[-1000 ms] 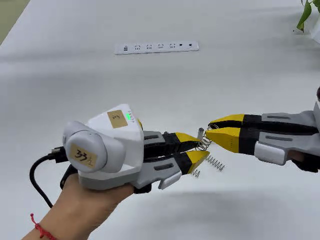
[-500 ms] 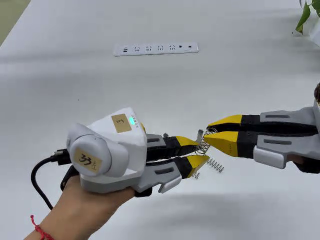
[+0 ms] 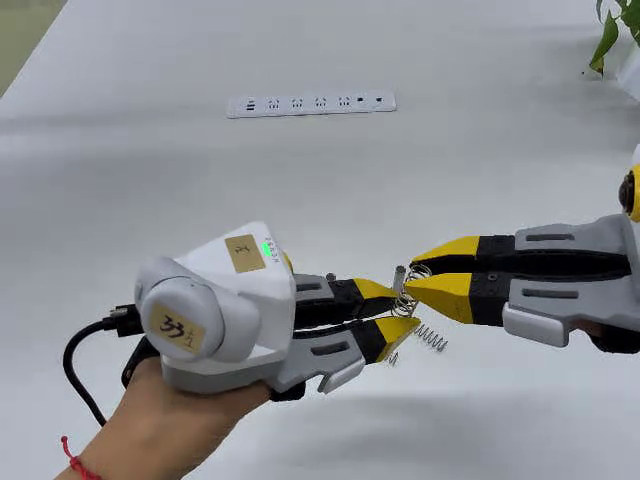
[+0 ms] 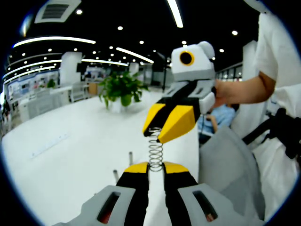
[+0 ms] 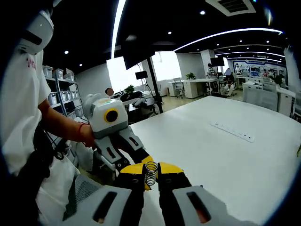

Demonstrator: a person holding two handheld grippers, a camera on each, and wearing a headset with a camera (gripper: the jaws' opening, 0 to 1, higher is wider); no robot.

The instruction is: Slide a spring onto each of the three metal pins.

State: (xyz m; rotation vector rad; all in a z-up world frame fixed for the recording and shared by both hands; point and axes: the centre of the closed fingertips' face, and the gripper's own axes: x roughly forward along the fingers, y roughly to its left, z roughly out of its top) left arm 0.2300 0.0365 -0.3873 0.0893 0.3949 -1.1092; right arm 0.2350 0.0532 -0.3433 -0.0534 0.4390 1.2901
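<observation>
Steel spring (image 3: 405,301) – R gripper (image 3: 412,273) pinching; pin (image 3: 400,271) in L gripper (image 3: 402,308).

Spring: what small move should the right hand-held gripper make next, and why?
Probably ease the right hand-held gripper toward the left hand-held gripper, sliding the spring further down the pin: the coils span from its jaws to the left jaws, seemingly not seated.

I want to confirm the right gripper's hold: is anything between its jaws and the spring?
Nothing visible does. The right gripper pinches one end of the spring directly; the other end sits between the jaw tips of the left gripper.
</observation>
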